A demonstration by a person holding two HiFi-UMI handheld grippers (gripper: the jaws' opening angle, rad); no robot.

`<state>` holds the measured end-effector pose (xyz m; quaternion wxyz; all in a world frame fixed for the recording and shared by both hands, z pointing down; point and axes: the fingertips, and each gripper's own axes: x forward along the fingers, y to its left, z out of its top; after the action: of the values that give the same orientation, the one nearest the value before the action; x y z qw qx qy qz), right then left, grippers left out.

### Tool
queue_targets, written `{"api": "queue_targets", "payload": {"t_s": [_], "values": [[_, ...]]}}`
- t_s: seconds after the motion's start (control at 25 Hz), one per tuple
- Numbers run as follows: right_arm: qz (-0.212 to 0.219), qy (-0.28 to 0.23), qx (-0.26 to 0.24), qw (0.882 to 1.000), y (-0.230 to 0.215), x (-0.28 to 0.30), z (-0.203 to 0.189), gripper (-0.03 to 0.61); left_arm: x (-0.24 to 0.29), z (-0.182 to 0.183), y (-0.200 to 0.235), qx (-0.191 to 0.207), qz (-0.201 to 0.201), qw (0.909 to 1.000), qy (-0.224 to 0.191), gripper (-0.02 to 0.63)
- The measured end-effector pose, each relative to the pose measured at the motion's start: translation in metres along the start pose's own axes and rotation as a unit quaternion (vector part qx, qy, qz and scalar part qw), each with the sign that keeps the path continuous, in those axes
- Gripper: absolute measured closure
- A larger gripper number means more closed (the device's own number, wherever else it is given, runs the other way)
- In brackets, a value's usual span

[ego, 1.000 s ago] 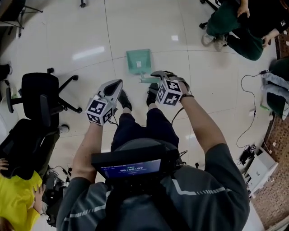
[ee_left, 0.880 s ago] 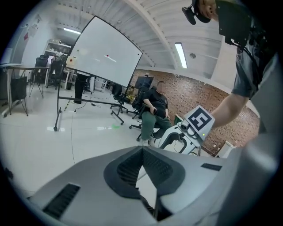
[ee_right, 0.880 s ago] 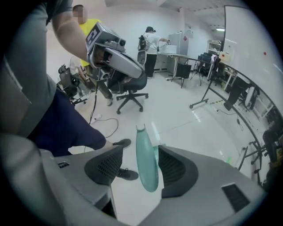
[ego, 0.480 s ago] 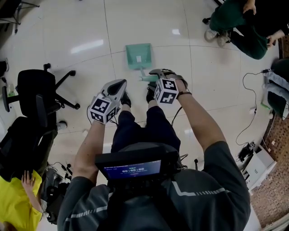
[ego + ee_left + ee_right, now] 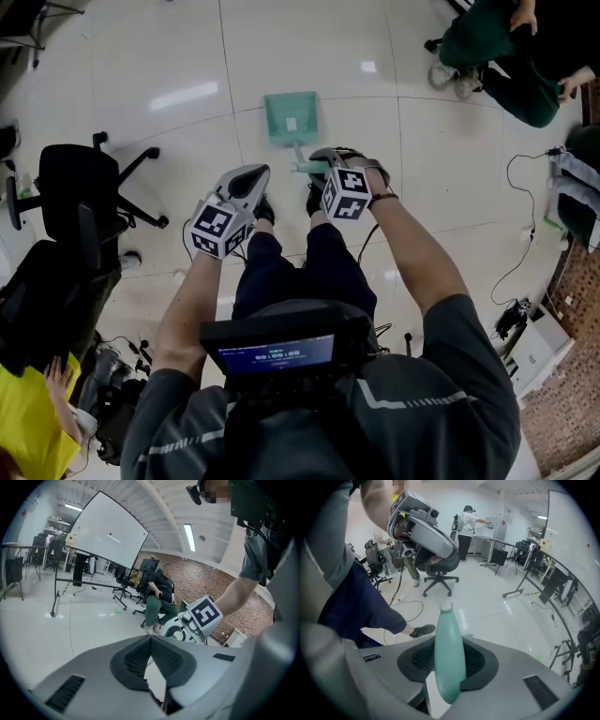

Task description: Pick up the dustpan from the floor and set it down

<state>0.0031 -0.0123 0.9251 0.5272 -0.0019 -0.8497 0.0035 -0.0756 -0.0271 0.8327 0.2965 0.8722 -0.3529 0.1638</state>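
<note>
Just changed: the right gripper had its jaws wide a moment ago. Now they are closing, and the green handle of the dustpan is between them.
Right gripper hold: the dark pads look to touch the handle on both sides, so it seems to have hold of it.
Left gripper: its jaws are pressed together with nothing in them. It hangs just to the left of the right gripper and does not touch the dustpan.
Dustpan place: it lies flat on the floor, in the same spot as before. The scoop part is just past the right gripper's tips, and the handle reaches back into them.
What it means: I think the grab is almost done. The lift has not started yet. Next comes a firm squeeze, then up, then down again.
Watch out: the handle looks smooth and round, so the scoop end may swing or twist when it leaves the floor.
Marks on the grippers: each marker cube has black and white square shapes, not words.
Label on the dustpan: there is a small white patch on the scoop, too small to read.
Screen: it sits on the person's chest, behind both grippers. It shows pale numbers, too blurry to be sure of.
Brands: none that I can read.
</note>
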Motion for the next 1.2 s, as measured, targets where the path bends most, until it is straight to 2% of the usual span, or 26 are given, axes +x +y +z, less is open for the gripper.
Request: {"api": "queue_targets", "payload": {"t_s": [0.2,0.36,0.6,0.76,1.0,1.2], "values": [[-0.005,-0.014,-0.009,1.000,0.002,-0.007,0.010,0.453,-0.014,0.022,-0.008,0.006,-0.002,0.9999,-0.015,0.580],[-0.021,-0.045,0.001,0.999,-0.003,-0.048,0.033,0.454,-0.037,0.058,-0.026,0.017,0.007,0.9991,-0.039,0.580],[-0.018,-0.073,0.002,0.997,0.009,-0.160,0.070,0.454,-0.091,0.144,-0.080,0.035,0.013,0.9956,-0.086,0.580],[-0.025,-0.090,-0.002,0.996,0.003,-0.244,0.126,0.454,-0.148,0.224,-0.090,0.048,0.019,0.9910,-0.123,0.580],[-0.051,-0.138,-0.025,0.989,0.039,-0.376,0.207,0.454,-0.260,0.318,-0.146,0.060,0.025,0.9794,-0.191,0.581],[-0.063,-0.166,-0.052,0.983,0.067,-0.462,0.253,0.456,-0.325,0.369,-0.193,0.073,0.031,0.9673,-0.241,0.581]]}}
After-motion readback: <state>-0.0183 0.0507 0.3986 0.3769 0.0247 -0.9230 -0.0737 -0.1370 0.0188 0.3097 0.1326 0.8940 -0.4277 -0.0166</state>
